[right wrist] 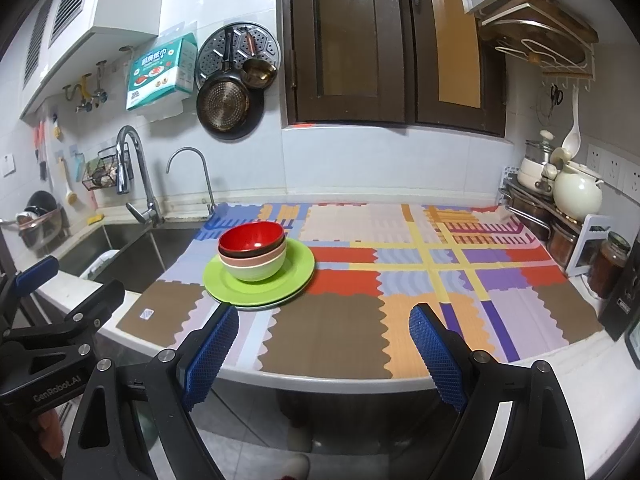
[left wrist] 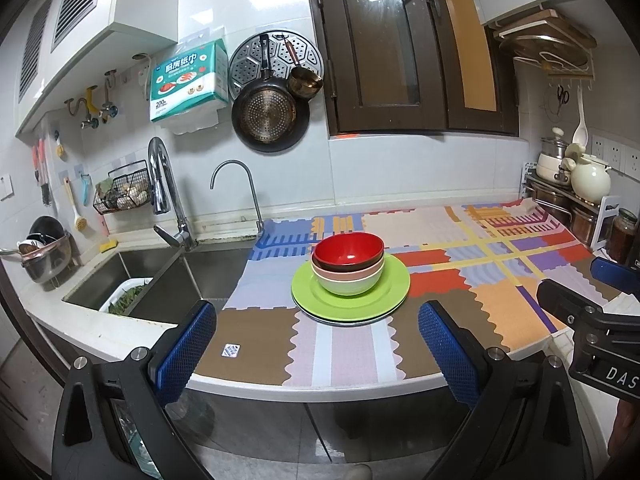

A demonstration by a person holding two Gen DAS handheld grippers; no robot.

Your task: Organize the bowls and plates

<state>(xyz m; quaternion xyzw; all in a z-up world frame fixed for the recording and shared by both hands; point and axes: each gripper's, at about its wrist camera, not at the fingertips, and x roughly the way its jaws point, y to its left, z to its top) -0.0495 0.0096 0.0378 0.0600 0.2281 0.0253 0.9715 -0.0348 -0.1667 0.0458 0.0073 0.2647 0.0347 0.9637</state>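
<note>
Both tongs hang off the counter's front edge with nothing between their blue pads. The left gripper [left wrist: 318,340] stands wide open, aimed at the dish stack. The right gripper [right wrist: 324,344] is also wide open, the stack ahead to its left. The bowls [left wrist: 349,262], red on top, sit nested on the green plates [left wrist: 386,294], on the patchwork mat [left wrist: 500,264] just beside the sink [left wrist: 160,272].
</note>
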